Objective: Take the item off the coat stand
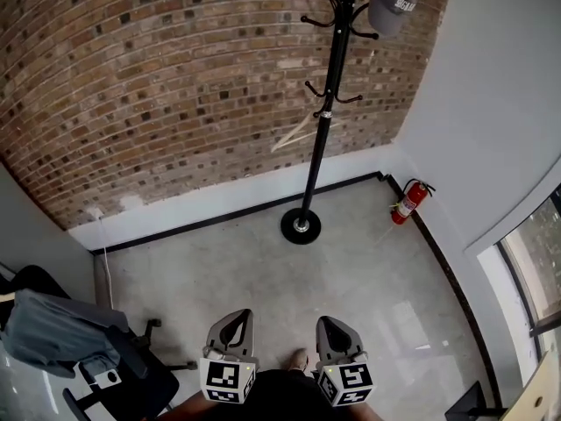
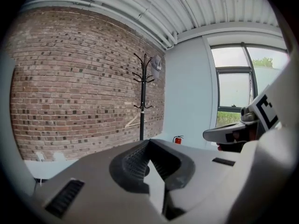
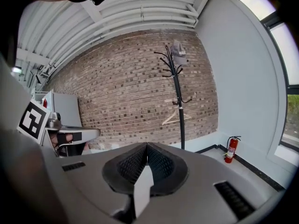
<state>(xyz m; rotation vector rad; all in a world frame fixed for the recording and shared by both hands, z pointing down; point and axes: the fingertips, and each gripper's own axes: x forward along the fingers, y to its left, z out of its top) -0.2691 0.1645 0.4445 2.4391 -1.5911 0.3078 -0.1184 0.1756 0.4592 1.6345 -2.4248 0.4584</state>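
Observation:
A black coat stand (image 1: 326, 103) rises in the corner against the brick wall, on a round base (image 1: 301, 226). A grey cap (image 1: 393, 0) hangs from one of its top hooks; the stand (image 2: 141, 97) and the cap (image 2: 157, 62) show small in the left gripper view, and the stand (image 3: 177, 97) and cap (image 3: 178, 48) in the right gripper view. A pale hanger (image 1: 294, 132) hangs lower on the stand. My left gripper (image 1: 231, 324) and right gripper (image 1: 336, 328) are low and near me, well away from the stand, both shut and empty.
A red fire extinguisher (image 1: 408, 202) stands by the right wall close to the stand's base. An office chair (image 1: 79, 345) with a grey garment over it is at the lower left. A window (image 1: 535, 266) runs along the right. A shoe tip (image 1: 299, 360) shows between the grippers.

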